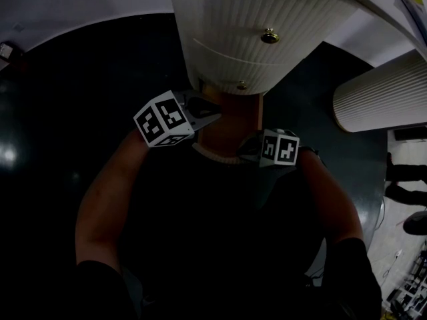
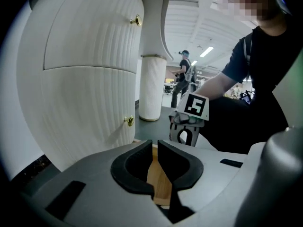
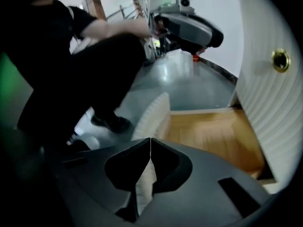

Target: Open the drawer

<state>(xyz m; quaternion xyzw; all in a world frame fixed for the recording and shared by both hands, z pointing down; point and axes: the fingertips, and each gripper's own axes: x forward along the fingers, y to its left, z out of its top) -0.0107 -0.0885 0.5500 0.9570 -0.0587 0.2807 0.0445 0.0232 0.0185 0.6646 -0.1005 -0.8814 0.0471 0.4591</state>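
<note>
The dark glossy floor (image 1: 60, 112) fills the left of the head view. Next comes the left gripper (image 2: 155, 144), with its black-and-white marker cube (image 1: 163, 120) over the person's left forearm. Its 2 jaws stand slightly apart, with only a thin slit between the tips. Nothing sits in that slit, and pale wood shows through it from below.

In the middle stands the tall white ribbed cabinet with a rounded front (image 1: 267, 5). It has 2 closed fronts, each with a small round brass knob, an upper knob (image 1: 269, 37) and a lower knob (image 1: 241, 85).

Under these, the bottom drawer with a wooden floor and a curved white ribbed front (image 3: 213, 131) is pulled out towards the person. Its ribbed front (image 3: 152, 117) is well away from the cabinet, and the wooden floor lies bare between them. The left gripper hangs over the drawer's left side.

The right gripper (image 3: 150, 140) is above the drawer's right side, close to the ribbed front, and its view looks across the wooden floor. Its 2 jaws are pressed together tip to tip, and neither gripper has hold of the drawer.

Further right in the head view, a separate white ribbed cylinder (image 1: 377, 99) stands apart from the cabinet on the dark floor.
</note>
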